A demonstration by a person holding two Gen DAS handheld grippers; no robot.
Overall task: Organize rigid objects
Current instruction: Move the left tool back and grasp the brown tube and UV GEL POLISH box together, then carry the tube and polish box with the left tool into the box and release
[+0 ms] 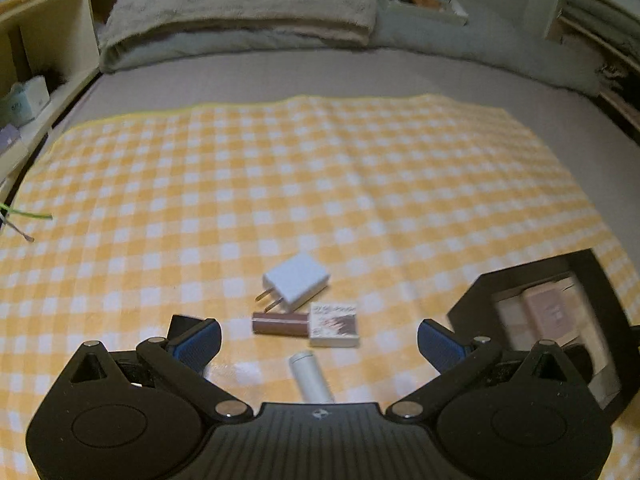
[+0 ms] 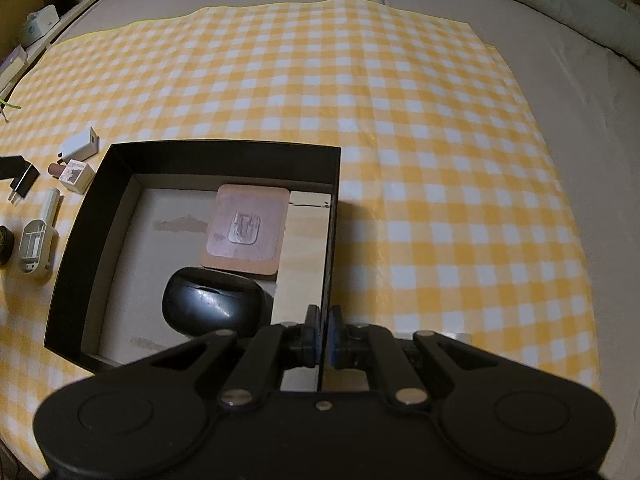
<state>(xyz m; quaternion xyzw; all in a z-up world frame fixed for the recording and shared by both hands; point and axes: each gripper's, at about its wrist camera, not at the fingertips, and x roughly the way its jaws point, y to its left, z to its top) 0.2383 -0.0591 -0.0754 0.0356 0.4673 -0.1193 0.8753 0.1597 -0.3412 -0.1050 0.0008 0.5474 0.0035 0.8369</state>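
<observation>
The setting was a home bedroom: a bed (image 1: 360, 76) with folded blanket (image 1: 240, 12) at the far end, wooden shelving (image 1: 44, 40) on the left.

The print on the small white box (image 1: 334, 324) is too blurred to read.
</observation>
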